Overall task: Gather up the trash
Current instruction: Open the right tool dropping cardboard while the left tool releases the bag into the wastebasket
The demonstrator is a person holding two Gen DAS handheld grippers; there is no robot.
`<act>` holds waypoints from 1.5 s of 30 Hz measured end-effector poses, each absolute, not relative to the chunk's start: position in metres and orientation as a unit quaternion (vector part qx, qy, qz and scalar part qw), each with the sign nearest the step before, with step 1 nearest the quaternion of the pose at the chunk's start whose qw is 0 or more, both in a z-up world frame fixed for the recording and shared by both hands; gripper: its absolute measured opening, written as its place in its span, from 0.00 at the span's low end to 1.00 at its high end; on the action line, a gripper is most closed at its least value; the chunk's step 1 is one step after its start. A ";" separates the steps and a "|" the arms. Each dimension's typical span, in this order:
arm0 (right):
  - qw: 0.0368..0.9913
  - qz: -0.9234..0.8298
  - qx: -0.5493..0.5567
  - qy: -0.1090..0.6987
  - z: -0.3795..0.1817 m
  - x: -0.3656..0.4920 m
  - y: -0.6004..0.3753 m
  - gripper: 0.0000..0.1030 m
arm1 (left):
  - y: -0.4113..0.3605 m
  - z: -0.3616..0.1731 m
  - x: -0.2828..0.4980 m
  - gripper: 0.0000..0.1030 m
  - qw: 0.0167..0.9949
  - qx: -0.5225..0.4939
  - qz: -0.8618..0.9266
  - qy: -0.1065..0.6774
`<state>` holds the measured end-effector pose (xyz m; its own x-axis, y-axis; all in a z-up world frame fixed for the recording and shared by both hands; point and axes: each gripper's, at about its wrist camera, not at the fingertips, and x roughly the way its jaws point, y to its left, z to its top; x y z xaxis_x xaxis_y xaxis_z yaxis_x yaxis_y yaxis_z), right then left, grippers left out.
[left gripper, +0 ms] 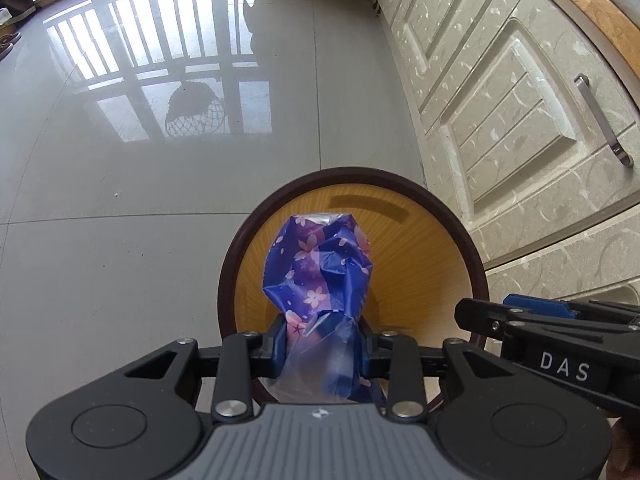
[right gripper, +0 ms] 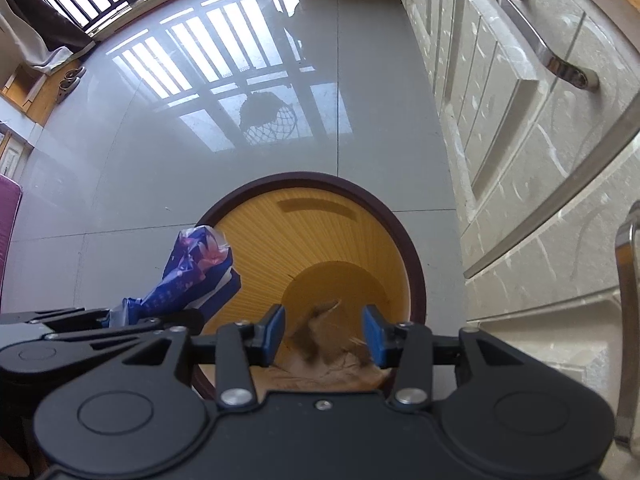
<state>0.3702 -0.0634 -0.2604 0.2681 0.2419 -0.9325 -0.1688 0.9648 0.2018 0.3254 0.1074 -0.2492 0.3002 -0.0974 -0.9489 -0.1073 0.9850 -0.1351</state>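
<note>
The left tongs (left gripper: 320, 344) are pinching a crumpled blue floral wrapper (left gripper: 318, 268) by its clear tail end, blue pads pressed in on either side, and they are holding it right above the mouth of the yellow bin (left gripper: 440, 240). My read is that they are lining the piece up over the opening so it falls inside once the grip loosens. Over on the other side, the right tongs (right gripper: 324, 334) are standing spread apart, nothing between the pads, hovering over the near rim of the same bin. Beneath them a brownish scrap (right gripper: 320, 340) is lying inside the bin, blurred, so I cannot say whether it is at rest or dropping; what it is made of is hard to tell too. The near part of the bin is cut off by both tool bodies, and its floor is only partly showing. The bin is standing on the glossy grey floor (left gripper: 120, 220), just beside a pale cabinet (left gripper: 520, 100) with metal handles. Window bars are glaring off the tiles beyond.
</note>
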 end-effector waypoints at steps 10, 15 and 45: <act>0.790 0.117 0.014 0.602 -0.267 0.369 -0.067 0.43 | 0.103 -0.254 0.326 0.53 0.800 -0.075 0.001 0.595; 0.788 0.113 0.004 0.605 -0.268 0.367 -0.068 0.45 | 0.102 -0.256 0.324 0.67 0.797 -0.070 0.000 0.600; 0.806 0.102 -0.041 0.581 -0.240 0.351 -0.069 0.90 | 0.123 -0.233 0.301 1.00 0.799 -0.043 0.045 0.598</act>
